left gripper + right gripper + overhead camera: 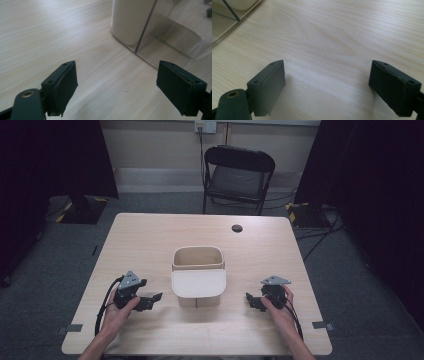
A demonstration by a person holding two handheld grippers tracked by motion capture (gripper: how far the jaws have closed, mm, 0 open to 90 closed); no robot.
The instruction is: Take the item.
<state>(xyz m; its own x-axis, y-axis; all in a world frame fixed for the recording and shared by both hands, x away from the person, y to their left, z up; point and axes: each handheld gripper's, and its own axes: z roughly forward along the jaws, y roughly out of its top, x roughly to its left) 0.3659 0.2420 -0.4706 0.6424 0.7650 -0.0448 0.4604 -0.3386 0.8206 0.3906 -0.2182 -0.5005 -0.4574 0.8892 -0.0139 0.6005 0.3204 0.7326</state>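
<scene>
A cream open-topped bin stands in the middle of the wooden table, with a pale flap sloping down its near side. My left gripper sits to the bin's left, held in a hand, jaws open and pointing toward it. In the left gripper view my left gripper has only bare table between its pads, with the bin's wall and a shiny panel ahead. My right gripper sits to the bin's right, apart from it. In the right gripper view my right gripper is open over bare wood.
A black folding chair stands beyond the table's far edge. A small dark round hole marks the tabletop at the far right. Dark curtains hang on both sides, and cables run across the floor at the right.
</scene>
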